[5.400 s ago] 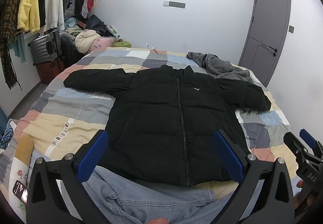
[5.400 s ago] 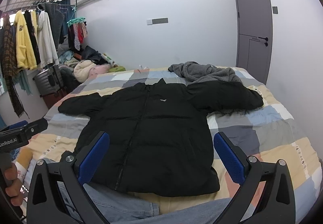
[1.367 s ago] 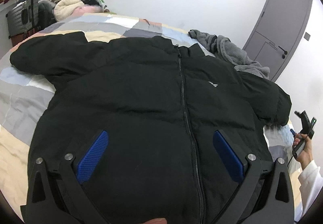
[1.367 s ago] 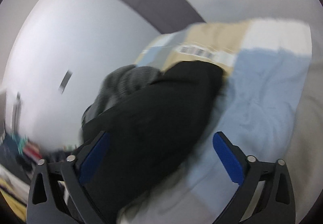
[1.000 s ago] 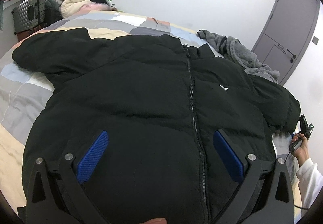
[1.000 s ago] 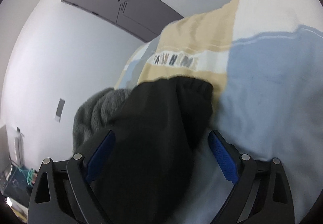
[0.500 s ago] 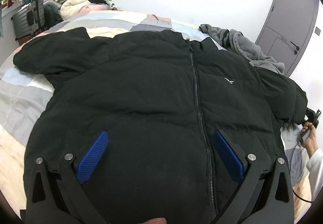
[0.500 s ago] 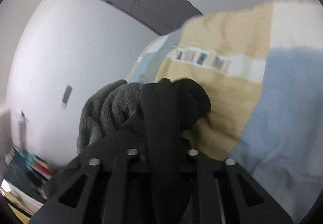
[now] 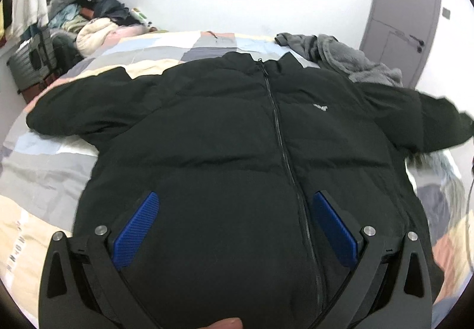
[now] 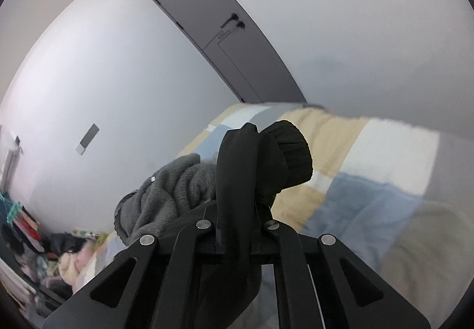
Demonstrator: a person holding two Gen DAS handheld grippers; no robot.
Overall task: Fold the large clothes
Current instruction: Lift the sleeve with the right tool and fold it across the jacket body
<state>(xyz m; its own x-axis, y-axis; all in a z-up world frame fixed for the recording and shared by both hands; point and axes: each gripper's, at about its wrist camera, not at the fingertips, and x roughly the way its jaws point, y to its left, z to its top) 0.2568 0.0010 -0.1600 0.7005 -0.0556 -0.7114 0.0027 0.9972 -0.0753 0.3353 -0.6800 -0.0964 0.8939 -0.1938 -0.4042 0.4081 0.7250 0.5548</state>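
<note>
A black puffer jacket (image 9: 237,136) lies front up on the patchwork bed (image 9: 44,175), zipped, collar far, sleeves spread. My left gripper (image 9: 234,228) is open and empty, hovering just over the jacket's lower front. In the right wrist view my right gripper (image 10: 237,228) is shut on the jacket's right sleeve near its ribbed cuff (image 10: 284,157) and holds it lifted off the bed (image 10: 370,181). That raised sleeve end (image 9: 438,124) shows at the far right of the left wrist view.
A grey fleece garment (image 9: 349,59) lies by the jacket's right shoulder; it also shows in the right wrist view (image 10: 166,189). A grey door (image 9: 406,12) is at the back right. A clothes pile (image 9: 94,27) and suitcase (image 9: 32,62) stand at the left.
My right gripper closed on the sleeve by the cuff and has lifted it off the bed. My left gripper stays open over the jacket's lower front, drifting slightly.
</note>
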